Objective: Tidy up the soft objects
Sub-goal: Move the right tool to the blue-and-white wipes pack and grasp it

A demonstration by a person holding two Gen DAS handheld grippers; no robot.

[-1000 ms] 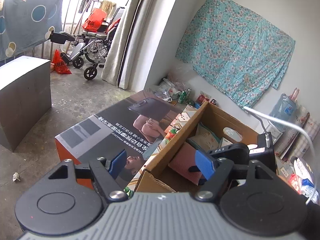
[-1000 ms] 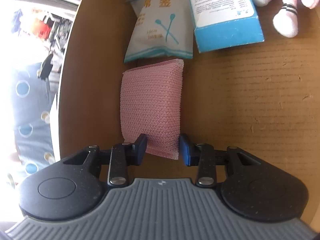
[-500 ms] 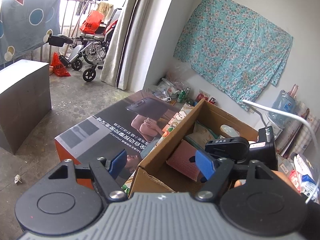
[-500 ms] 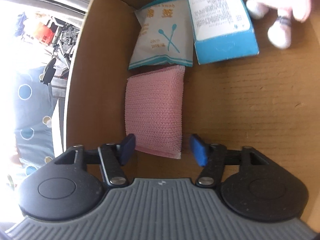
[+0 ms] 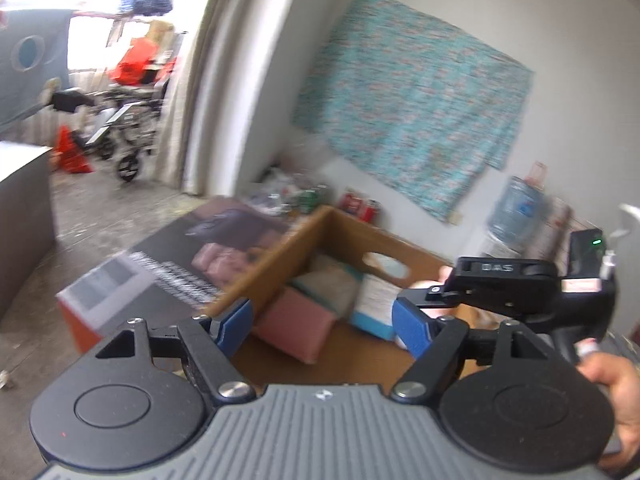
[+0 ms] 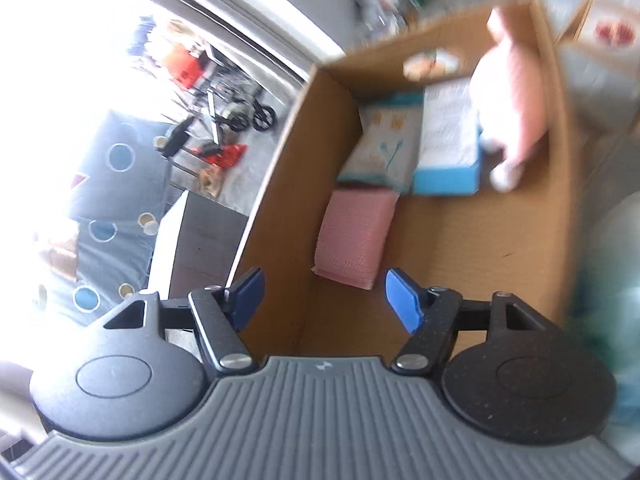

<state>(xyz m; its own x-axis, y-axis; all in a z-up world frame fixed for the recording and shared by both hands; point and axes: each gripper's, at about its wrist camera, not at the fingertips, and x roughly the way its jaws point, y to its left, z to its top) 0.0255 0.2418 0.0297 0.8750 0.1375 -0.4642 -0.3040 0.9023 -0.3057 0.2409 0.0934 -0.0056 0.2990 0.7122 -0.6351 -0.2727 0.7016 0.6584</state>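
Pink knit pad lies flat on the floor of the cardboard box, hard against the box's left wall in the R wrist view, nothing gripping it. Just past it, touching its far edge: white/teal swab pouch and beside that a blue-edged carton; pink plush toy sits further right against the opposite wall, blurred. R gripper is above the near end of the box, jaws have just been opening, now wide apart w/ blue pads clear of the pad, nothing between them. L gripper also wide open & empty, looking into the same box from the other side; pink pad shows between its fingers but well beyond them, on the box floor. R gripper body is visible at the right of the L view, w/ a hand on its grip. Box sits next to a big printed carton. Bkgd: teal floral cloth on wall, wheelchair by the curtain, water jug. Both frames motion-blurred.
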